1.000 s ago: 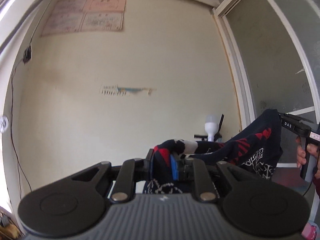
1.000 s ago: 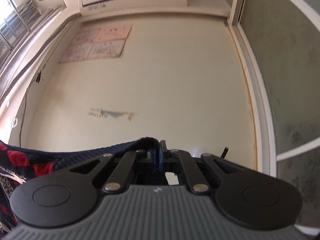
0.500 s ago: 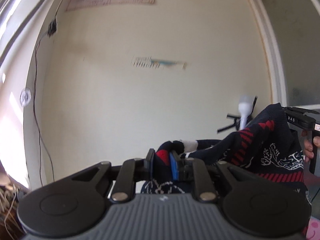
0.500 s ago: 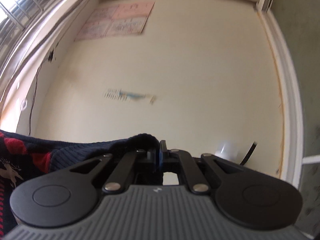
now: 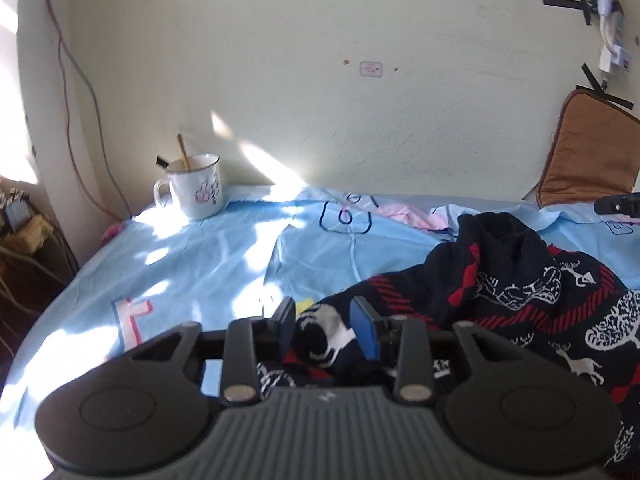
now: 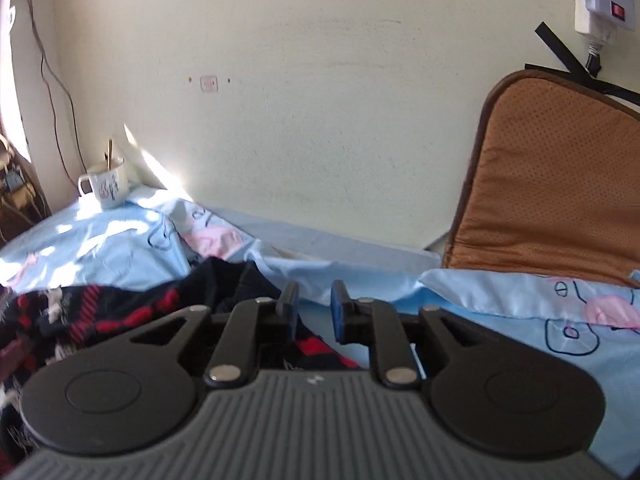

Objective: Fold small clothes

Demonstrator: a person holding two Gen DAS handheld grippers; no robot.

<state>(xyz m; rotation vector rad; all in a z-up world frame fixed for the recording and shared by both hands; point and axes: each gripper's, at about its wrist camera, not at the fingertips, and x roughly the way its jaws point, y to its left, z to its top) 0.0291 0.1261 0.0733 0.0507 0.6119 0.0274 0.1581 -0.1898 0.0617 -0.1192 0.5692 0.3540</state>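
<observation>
A small dark navy sweater (image 5: 520,292) with red and white patterns lies crumpled on the light blue bedsheet (image 5: 200,264). My left gripper (image 5: 326,322) is open, its jaws apart around a fold of the sweater's edge that lies loose between them. My right gripper (image 6: 314,306) is open and empty, low over the sheet (image 6: 500,300), with the sweater (image 6: 120,308) just to its left and under its base. The right gripper's tip shows at the right edge of the left wrist view (image 5: 618,204).
A white enamel mug (image 5: 196,186) with a stick in it stands at the back left by the wall; it also shows in the right wrist view (image 6: 106,184). A brown cushion (image 6: 560,184) leans on the wall at the right. A power strip (image 6: 604,0) hangs above it. Cables run down the left wall.
Both grippers held the sweater up in the air, facing the wall. Now both have come down to the bed, opened, and the sweater lies on the sheet.
</observation>
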